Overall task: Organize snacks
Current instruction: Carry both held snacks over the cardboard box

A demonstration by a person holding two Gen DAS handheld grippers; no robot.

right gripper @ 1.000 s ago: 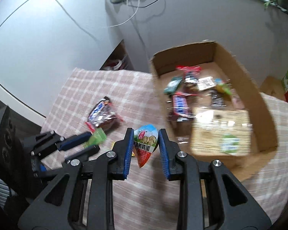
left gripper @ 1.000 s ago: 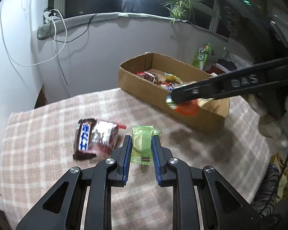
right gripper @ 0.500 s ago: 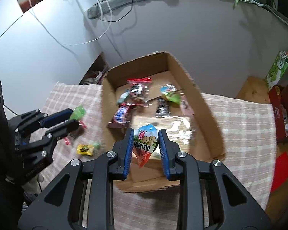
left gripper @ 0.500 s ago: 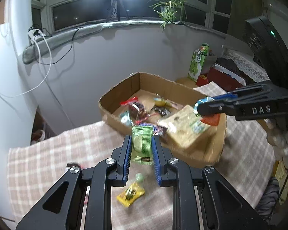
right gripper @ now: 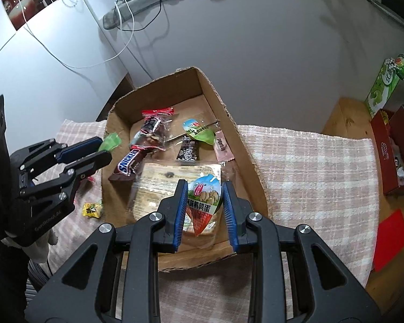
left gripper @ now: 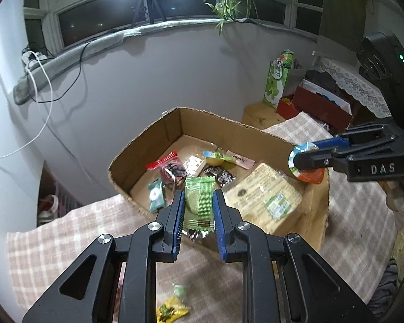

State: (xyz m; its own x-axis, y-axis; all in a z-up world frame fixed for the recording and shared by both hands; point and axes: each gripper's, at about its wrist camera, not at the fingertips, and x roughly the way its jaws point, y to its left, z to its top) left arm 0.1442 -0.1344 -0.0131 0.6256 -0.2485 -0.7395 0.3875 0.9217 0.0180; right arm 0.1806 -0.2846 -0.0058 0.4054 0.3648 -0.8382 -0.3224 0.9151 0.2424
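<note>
My left gripper (left gripper: pixel 199 210) is clamped on the green wrapped snack (left gripper: pixel 199 202), jaws pinched narrow against its two long sides, so the packet's long axis runs straight out along the fingers. My right gripper (right gripper: pixel 205 202) is closed on the quail-egg pouch (right gripper: pixel 202 202), pads pressing its flanks, its pointed red end hanging down toward me.

The cardboard box (left gripper: pixel 153 132) is the target, and here's the relation that counts: from the right wrist view, the pouch hangs over the box's near end, above the big flat cracker pack (right gripper: pixel 159 185) lying inside. So the right hand looks nearer a drop. From the left wrist view, the green snack sits in line with the box's near wall; I reckon it's at the rim or just short of it, though the fisheye makes that hard to judge. The right wrist view shows the left gripper (right gripper: pixel 94 148) beside the box's left wall, green tip poking out.

Inside already: a Snickers bar (right gripper: pixel 129 162), a red-sealed bag (right gripper: pixel 155 126), a green-topped pouch (right gripper: pixel 199 132). Still on the checked cloth (right gripper: pixel 309 156): a small yellow candy (right gripper: pixel 92 210), just beside the box.
</note>
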